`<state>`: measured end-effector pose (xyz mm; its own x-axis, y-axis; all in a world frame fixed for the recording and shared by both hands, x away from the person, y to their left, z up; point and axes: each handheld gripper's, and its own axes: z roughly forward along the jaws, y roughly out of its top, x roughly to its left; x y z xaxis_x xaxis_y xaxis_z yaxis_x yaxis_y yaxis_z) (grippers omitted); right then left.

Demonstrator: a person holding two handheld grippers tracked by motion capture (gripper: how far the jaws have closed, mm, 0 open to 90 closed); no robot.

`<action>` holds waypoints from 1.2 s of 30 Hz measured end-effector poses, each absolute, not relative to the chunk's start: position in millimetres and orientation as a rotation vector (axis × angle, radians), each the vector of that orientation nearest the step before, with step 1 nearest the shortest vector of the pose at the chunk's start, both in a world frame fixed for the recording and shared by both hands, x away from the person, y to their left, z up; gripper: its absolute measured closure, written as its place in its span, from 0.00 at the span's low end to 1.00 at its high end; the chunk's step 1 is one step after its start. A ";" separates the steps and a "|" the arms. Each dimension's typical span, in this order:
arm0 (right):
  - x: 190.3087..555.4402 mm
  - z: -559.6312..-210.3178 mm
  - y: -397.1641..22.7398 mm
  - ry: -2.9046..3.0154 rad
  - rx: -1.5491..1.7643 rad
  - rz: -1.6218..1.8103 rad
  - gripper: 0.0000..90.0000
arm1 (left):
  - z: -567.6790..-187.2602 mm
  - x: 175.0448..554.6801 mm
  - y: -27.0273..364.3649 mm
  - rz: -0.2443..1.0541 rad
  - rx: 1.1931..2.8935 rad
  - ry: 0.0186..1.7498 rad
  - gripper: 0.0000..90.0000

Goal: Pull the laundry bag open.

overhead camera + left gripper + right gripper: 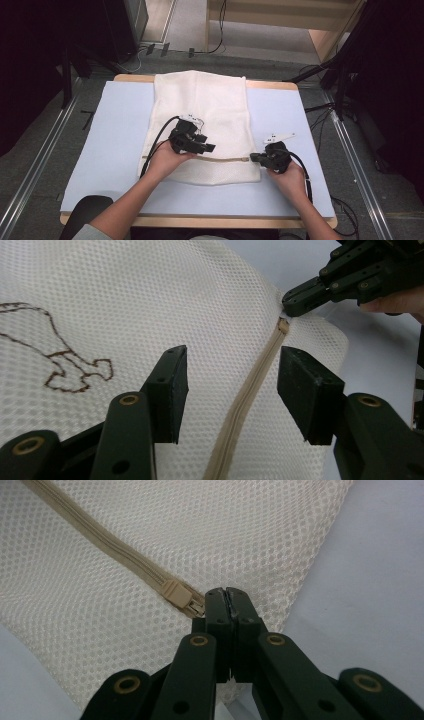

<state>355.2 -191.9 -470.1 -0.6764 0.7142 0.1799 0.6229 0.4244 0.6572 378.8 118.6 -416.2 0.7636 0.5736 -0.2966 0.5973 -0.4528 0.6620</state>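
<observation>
1. The table [115, 125], with its pale blue top, fills the middle of the high view.
2. A white mesh laundry bag [200, 110] lies flat on the table, running from the top centre of the high view down to just above the hands.
3. The left gripper [197, 143] sits left of centre over the lower part of the bag. In the left gripper view its jaws stand apart, one on each side of the zipper, with only mesh between them and nothing pinched.
4. The right gripper [256, 157] sits right of centre at the bag's lower right edge. In the right gripper view its jaws are pressed together at the zipper's end, on the mesh edge or the pull; which one is hidden.
5. The beige zipper [220, 159] runs across the bag's lower part.
6. The zipper slider [176, 593] lies just left of the right gripper's tips.
</observation>
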 end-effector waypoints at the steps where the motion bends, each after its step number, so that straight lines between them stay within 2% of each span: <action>1: 355.2 -470.4 -192.2 2.542 1.197 1.093 1.00 | -416.2 378.8 118.6 -0.038 2.161 0.871 0.54; 11: 353.5 -471.5 -192.9 2.533 1.197 1.106 1.00 | -430.6 373.4 84.3 -0.118 2.215 0.812 0.73; 14: 353.1 -471.8 -192.7 2.533 1.184 1.107 1.00 | -435.6 371.5 72.1 -0.164 2.222 0.794 0.83; 15: 353.1 -471.8 -192.7 2.533 1.184 1.107 1.00 | -437.6 371.2 68.4 -0.179 2.223 0.792 0.83; 17: 352.8 -471.7 -192.6 2.531 1.184 1.105 1.00 | -441.7 370.8 61.9 -0.187 2.229 0.790 0.91; 26: 352.6 -472.4 -193.2 2.527 1.177 1.113 1.00 | -457.3 376.1 28.9 -0.209 2.256 0.815 0.89; 36: 352.1 -472.6 -193.5 2.528 1.174 1.112 1.00 | -468.4 381.7 10.5 -0.218 2.241 0.829 0.88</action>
